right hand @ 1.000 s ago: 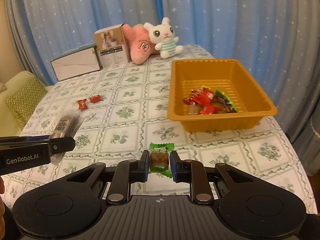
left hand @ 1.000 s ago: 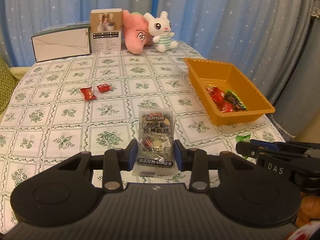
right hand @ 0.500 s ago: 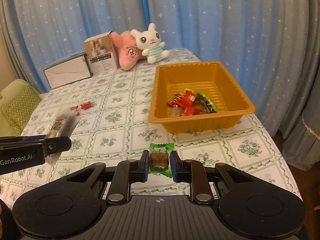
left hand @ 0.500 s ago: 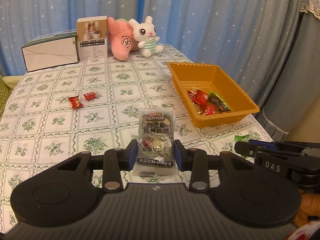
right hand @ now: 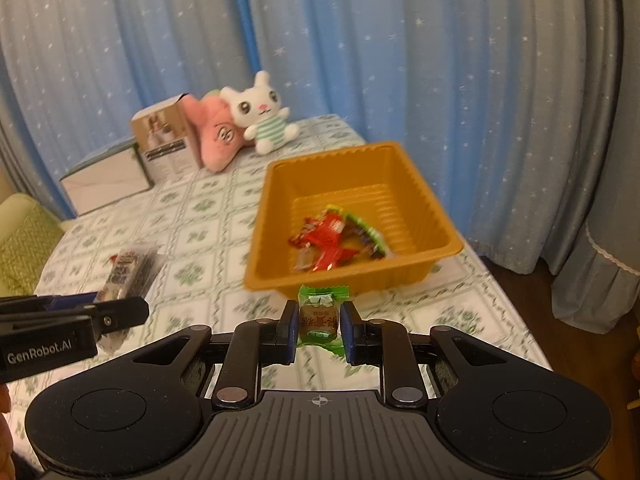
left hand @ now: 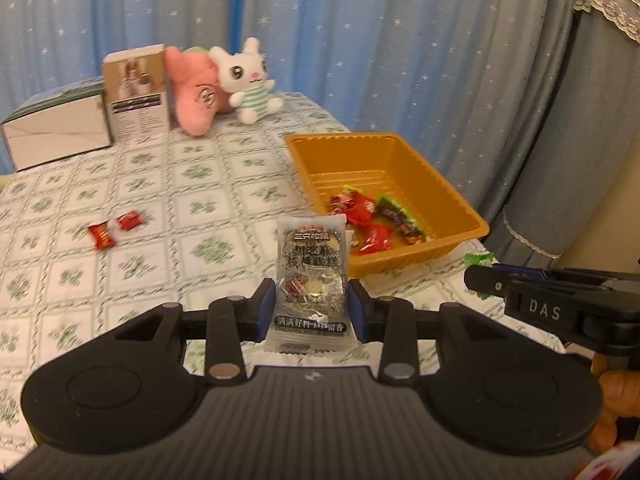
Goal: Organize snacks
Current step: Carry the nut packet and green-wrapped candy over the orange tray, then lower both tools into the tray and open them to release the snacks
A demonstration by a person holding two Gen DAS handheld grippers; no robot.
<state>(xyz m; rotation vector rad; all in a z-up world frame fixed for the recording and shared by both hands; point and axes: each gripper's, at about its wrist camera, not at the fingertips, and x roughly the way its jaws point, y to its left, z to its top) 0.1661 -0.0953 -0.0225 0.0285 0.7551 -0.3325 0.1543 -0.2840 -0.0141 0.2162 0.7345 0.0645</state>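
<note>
While left gripper [left hand: 311, 310] clamps the packet [left hand: 311, 280], right gripper [right hand: 319, 326] pinches 1 candy [right hand: 319, 318] (green-wrapped).

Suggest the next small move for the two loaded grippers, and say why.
Probably carry the right gripper forward over the orange tray and release. It is shut on a green-wrapped candy just short of the tray's near wall; the left gripper, shut on a clear snack packet, sits farther back.
</note>
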